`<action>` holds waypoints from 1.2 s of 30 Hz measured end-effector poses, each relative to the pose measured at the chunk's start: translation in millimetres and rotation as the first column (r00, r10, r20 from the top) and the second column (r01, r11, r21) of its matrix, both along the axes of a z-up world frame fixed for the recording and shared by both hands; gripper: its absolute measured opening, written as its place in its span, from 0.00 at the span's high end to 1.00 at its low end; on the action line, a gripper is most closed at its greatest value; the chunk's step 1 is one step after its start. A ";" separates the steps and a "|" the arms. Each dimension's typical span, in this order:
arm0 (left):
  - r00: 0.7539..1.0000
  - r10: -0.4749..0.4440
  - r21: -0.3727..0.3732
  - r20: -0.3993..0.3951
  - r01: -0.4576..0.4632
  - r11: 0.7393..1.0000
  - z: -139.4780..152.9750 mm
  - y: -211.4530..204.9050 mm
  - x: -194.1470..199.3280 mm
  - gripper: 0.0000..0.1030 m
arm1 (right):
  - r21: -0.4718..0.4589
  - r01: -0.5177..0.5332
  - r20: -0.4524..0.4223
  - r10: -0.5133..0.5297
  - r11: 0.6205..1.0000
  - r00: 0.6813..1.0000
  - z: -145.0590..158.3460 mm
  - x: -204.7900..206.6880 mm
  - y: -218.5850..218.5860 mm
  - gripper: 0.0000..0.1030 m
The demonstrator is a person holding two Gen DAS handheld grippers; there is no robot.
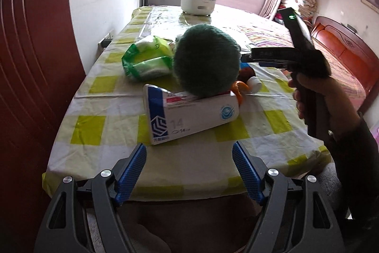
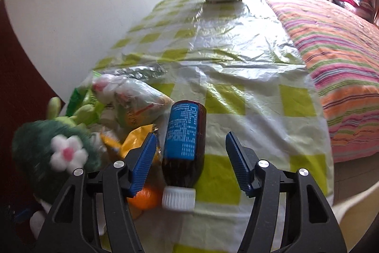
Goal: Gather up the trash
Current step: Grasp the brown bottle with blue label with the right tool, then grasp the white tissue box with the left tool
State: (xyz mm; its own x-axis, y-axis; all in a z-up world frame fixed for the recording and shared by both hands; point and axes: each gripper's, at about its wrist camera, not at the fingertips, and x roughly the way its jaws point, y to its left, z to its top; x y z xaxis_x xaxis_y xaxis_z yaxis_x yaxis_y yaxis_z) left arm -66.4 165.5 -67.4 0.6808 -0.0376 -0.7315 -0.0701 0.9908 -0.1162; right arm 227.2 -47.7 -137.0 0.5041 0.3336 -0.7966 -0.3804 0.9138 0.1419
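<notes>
Both jaws spread; only right wrist view shows brown bottle (image 2: 183, 148) between right gripper (image 2: 190, 146) pads

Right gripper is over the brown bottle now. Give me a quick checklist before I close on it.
1. Brown bottle between the right gripper fingers: ok, lying flat, white cap toward the camera.
2. Fingers centred on it: not ok, the bottle sits close to the left finger, with a wide gap on the other side.
3. Pads pressing on the bottle: not ok, no contact yet.
4. Clutter beside it: not ok, the yellow wrapper and orange ball crowd the left finger.
5. Left gripper: ok, open, short of the white box.
6. Trash container: cannot tell, none in view.
</notes>
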 end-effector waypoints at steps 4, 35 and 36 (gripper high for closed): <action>1.000 0.011 -0.007 -0.004 -0.011 1.000 -1.3 4.1 -4.0 0.29 | -0.038 0.007 -0.035 -0.008 0.999 0.999 -11.1 16.6 10.7 0.48; 0.998 0.000 -0.092 -0.056 -0.005 0.996 -14.2 15.6 17.4 0.29 | 0.274 0.038 0.006 -0.042 0.961 0.999 -2.1 -44.7 -74.4 0.60; 0.998 -0.008 -0.107 -0.057 0.001 0.994 -14.7 16.6 20.8 0.29 | 0.295 0.040 0.015 -0.046 0.955 0.999 -0.4 -49.5 -79.3 0.60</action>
